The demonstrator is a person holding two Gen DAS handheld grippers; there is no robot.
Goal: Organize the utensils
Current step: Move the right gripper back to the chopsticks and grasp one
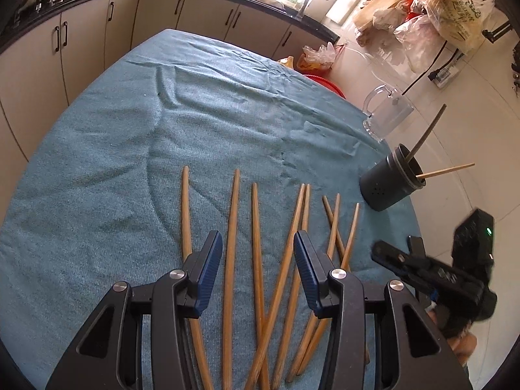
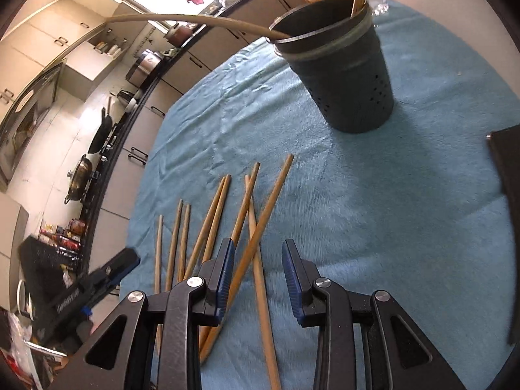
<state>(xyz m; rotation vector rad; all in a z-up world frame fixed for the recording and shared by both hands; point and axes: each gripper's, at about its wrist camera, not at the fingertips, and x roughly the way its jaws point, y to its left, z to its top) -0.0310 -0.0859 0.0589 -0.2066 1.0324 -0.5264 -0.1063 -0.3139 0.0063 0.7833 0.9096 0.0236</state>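
Note:
Several wooden chopsticks [image 1: 231, 253] lie fanned on the blue cloth; they also show in the right wrist view [image 2: 214, 214]. A dark perforated utensil holder [image 1: 388, 180] stands at the right and holds two chopsticks [image 1: 425, 135]; it shows upright in the right wrist view [image 2: 347, 74]. My left gripper [image 1: 258, 243] is open and empty, low over the middle chopsticks. My right gripper [image 2: 258, 255] is open and empty above the rightmost crossed chopsticks [image 2: 260, 227]. The right gripper also shows in the left wrist view [image 1: 432, 266].
The blue cloth [image 1: 130, 149] covers a round table. A clear glass mug [image 1: 386, 110] stands beyond the holder near the table edge. Kitchen cabinets [image 1: 84, 42] run behind. A dark flat object [image 2: 507, 195] lies at the right. Plastic bags [image 1: 432, 9] hang on the wall.

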